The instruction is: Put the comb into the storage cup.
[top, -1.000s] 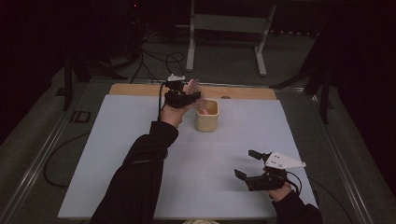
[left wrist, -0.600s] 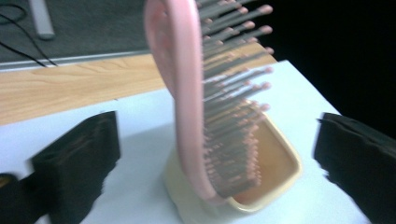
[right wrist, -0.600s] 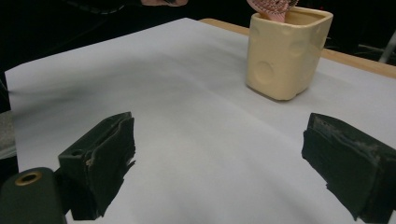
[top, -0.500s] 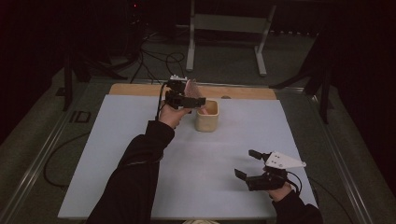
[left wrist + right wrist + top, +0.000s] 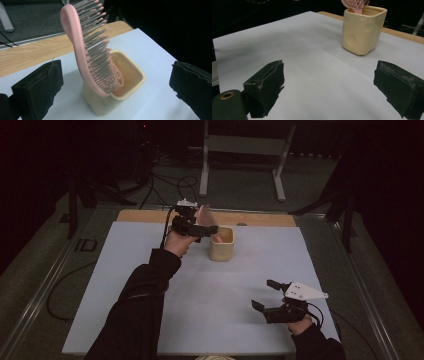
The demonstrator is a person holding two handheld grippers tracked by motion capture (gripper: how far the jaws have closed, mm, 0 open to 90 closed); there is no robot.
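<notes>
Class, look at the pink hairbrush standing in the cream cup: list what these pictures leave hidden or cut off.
- Hairbrush handle end: left gripper view, hidden inside the cup.
- Brush top: right gripper view, cut off by the upper edge.
- Cup's base: left gripper view, cut off by the bottom edge.
- Brush in the high view: partly covered by the left tool, too small for detail.

White table cover [image 5: 210, 290], perhaps paper
</notes>
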